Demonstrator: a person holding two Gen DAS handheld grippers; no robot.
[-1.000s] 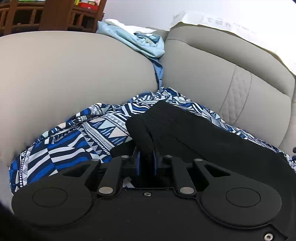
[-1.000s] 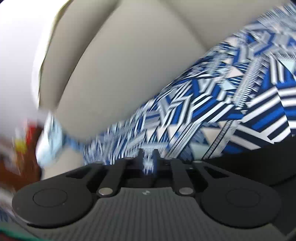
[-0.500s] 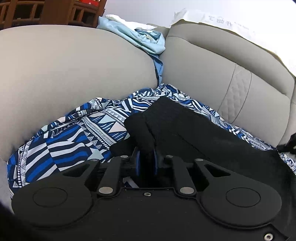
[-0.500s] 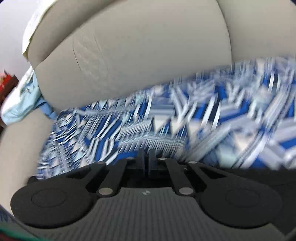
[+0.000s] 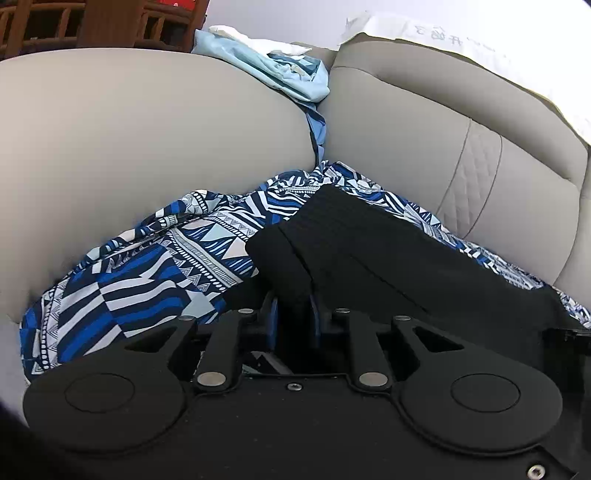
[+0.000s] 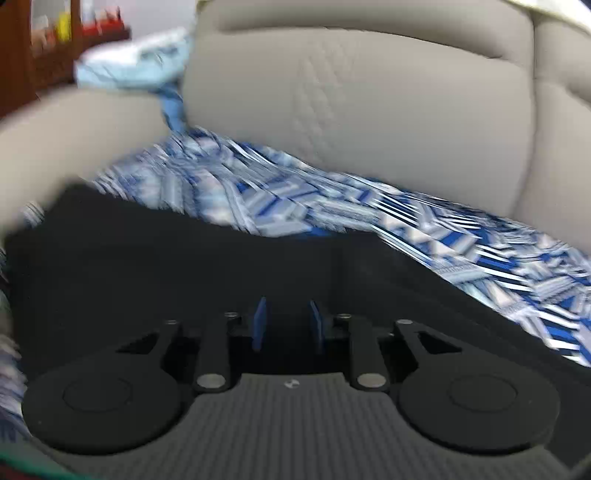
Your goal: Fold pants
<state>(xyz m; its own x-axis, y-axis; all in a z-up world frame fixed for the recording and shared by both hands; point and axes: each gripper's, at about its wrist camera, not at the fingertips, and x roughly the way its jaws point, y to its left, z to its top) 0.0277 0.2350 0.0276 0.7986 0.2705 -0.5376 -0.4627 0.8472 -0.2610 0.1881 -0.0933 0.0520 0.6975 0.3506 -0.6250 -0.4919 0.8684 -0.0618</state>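
Black pants (image 5: 388, 254) lie across a blue and white patterned cloth (image 5: 155, 269) on a grey sofa seat. My left gripper (image 5: 293, 314) is shut on a bunched fold of the pants at the ribbed waistband end. In the right wrist view the pants (image 6: 184, 266) spread dark in front of my right gripper (image 6: 286, 321), whose blue pads (image 6: 260, 321) stand apart with nothing between them. That view is blurred.
Grey sofa backrest cushions (image 5: 424, 140) rise behind the cloth, with a rounded cushion (image 5: 129, 140) at left. A light blue garment (image 5: 273, 74) lies in the gap on top. Wooden furniture (image 5: 92, 22) stands behind. A white sheet (image 5: 480, 44) drapes the backrest top.
My right gripper has swung round toward the pants and opened. My left gripper stays shut on the pants and has sunk slightly.
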